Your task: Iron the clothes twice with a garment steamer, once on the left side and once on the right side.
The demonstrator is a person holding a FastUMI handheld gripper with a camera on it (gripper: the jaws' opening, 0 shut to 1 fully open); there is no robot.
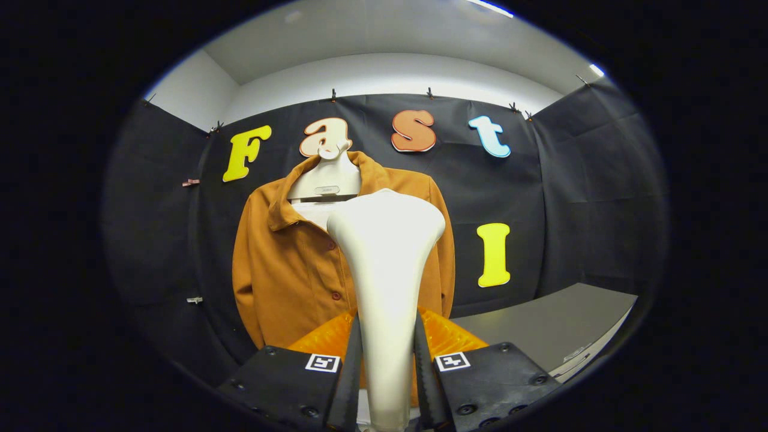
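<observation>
Gripper [387,366] jaws clamped on an upright white garment steamer [384,252] — orange shirt [288,270] hangs just beyond, mostly left of its head.

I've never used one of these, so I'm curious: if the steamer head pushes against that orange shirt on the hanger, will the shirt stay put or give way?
The orange button-front shirt would probably give way: it hangs loose from a white hanger, so it likely sways and folds. The white garment steamer, clamped between the fingers, looks rigid.
</observation>
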